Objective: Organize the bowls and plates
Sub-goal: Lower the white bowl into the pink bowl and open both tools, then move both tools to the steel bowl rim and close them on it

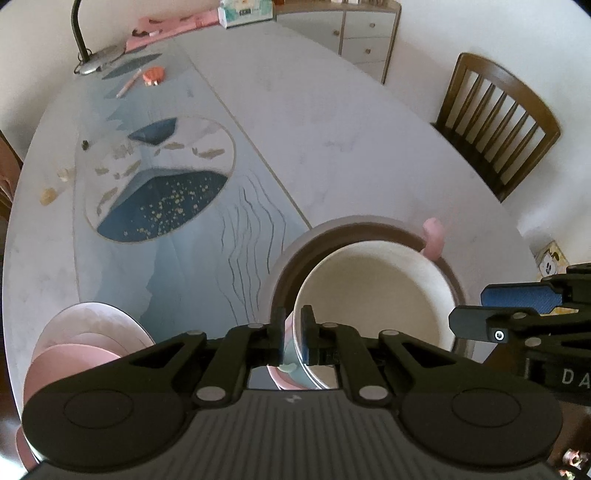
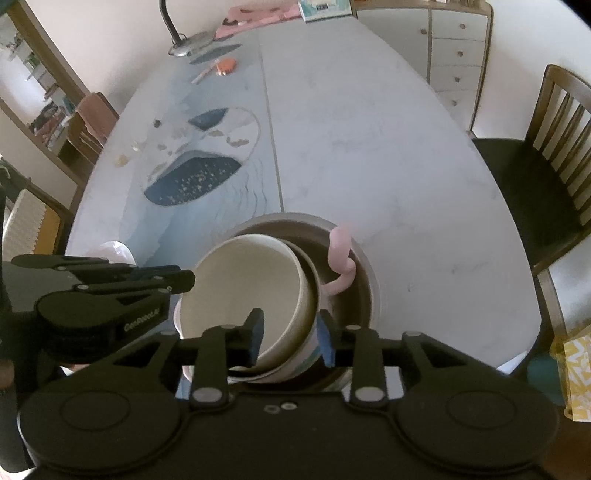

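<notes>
A cream bowl (image 1: 376, 291) (image 2: 243, 291) sits tilted inside a larger brown bowl (image 1: 354, 227) (image 2: 364, 266) near the table's front edge. A pink curved handle (image 1: 433, 236) (image 2: 341, 254) sticks up at the brown bowl's far right side. My left gripper (image 1: 295, 332) is shut on the cream bowl's near-left rim; in the right wrist view it (image 2: 190, 278) comes in from the left. My right gripper (image 2: 291, 338) stands open astride the bowl's near-right wall, one finger inside and one outside. Pink plates (image 1: 88, 332) (image 2: 114, 251) are stacked to the left.
The long pale table (image 1: 332, 129) carries a blue printed mat (image 1: 159, 184), a desk lamp (image 1: 83, 55), a tissue box (image 1: 243, 13) and small bits at the far left. A wooden chair (image 1: 498, 122) and a drawer cabinet (image 1: 362, 33) stand on the right.
</notes>
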